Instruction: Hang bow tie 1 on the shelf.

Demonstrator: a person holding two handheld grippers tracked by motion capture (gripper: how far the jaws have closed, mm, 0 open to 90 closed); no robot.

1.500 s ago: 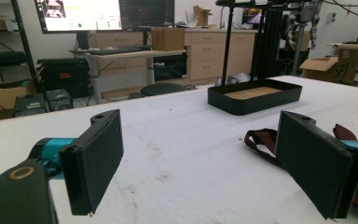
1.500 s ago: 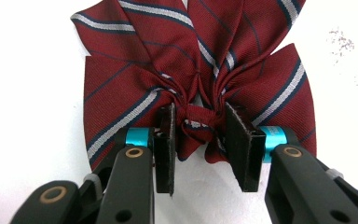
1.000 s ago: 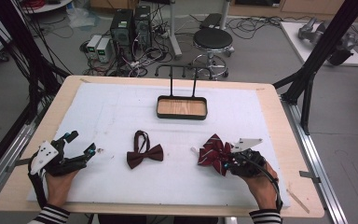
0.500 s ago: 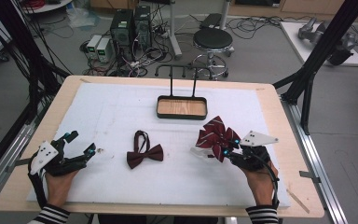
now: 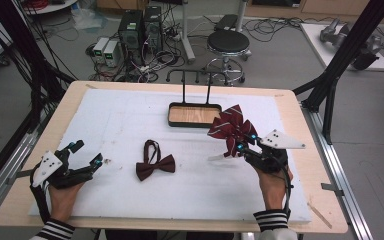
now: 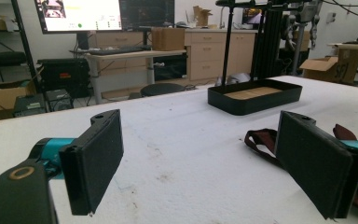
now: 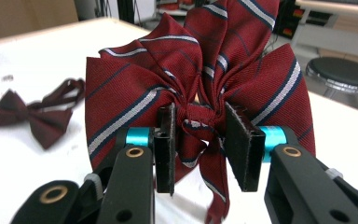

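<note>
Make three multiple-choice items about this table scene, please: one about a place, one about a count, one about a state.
1. Where does the plain dark red bow tie lie?
A. in the black tray
B. on the white mat, between the two grippers
C. on the floor

2. How many bow ties are in the scene?
A. one
B. two
C. four

3. How is the right gripper?
A. open above the tray
B. shut on nothing
C. shut on the striped bow tie

Answers:
1 B: in the high view it lies flat on the white mat, with the black tray farther back.
2 B: the plain one on the mat and the striped bow tie.
3 C: in the right gripper view the pads press on its knot, and it hangs clear of the mat.
</note>
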